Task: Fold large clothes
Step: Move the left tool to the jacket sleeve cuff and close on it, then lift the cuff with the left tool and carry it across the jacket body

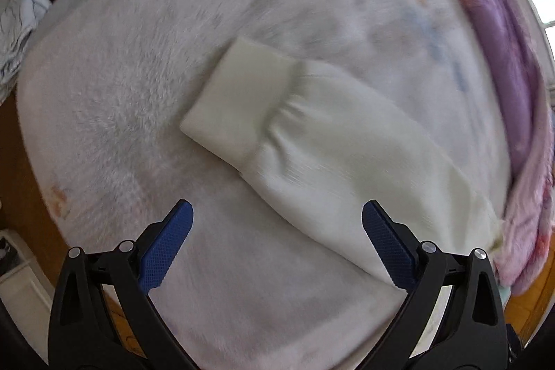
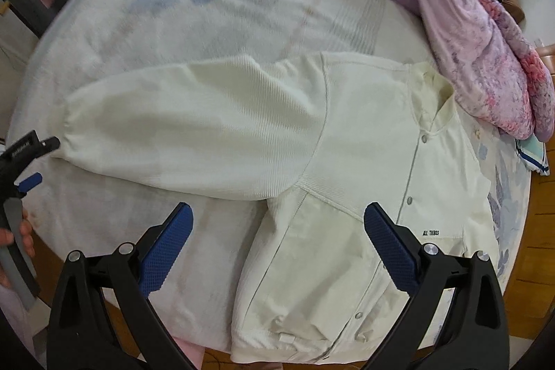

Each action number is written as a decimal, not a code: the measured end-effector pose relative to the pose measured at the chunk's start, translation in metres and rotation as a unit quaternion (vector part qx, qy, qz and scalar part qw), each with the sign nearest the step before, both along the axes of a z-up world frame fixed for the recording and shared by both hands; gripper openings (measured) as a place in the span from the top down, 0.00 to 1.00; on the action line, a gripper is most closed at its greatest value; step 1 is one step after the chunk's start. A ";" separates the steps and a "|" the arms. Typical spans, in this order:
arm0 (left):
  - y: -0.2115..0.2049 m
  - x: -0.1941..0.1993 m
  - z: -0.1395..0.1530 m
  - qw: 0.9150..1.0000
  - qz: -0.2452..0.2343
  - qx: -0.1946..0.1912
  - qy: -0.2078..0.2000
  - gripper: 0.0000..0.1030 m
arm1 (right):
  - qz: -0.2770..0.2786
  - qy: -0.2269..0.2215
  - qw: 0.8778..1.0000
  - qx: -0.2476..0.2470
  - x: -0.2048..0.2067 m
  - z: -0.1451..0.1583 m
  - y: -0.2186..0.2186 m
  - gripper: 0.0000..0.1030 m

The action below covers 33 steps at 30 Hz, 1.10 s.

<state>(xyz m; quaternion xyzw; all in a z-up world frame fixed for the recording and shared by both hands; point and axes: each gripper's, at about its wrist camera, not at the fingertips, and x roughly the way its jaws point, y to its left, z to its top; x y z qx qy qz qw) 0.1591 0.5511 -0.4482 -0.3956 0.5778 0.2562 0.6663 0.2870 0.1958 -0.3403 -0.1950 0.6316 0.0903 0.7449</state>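
- A cream jacket [image 2: 364, 196] lay flat on a white bed [image 2: 208, 23], filling the centre and lower right of the right wrist view.
- Its sleeve [image 1: 312, 141] stretched toward the frame's left.
- The left gripper [image 1: 277, 231] hovered above the sleeve, jaws wide apart, holding nothing.
- The right gripper [image 2: 277, 231] was also spread wide, empty, above the jacket.
- Purple bedding [image 2: 468, 33] sat bunched at the upper right.
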 end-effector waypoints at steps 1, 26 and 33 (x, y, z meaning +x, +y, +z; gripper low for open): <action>0.006 0.001 -0.013 1.000 0.002 -0.007 0.003 0.06 | -0.001 0.004 1.000 -0.006 0.003 -0.008 0.001 0.08; 0.009 0.046 0.061 0.976 -0.071 0.204 -0.025 0.91 | -0.088 0.060 0.992 0.066 0.046 -0.078 -0.044 0.77; -0.034 0.071 0.133 0.953 -0.109 0.274 -0.066 0.91 | -0.140 0.057 0.980 0.129 0.063 -0.096 -0.087 0.97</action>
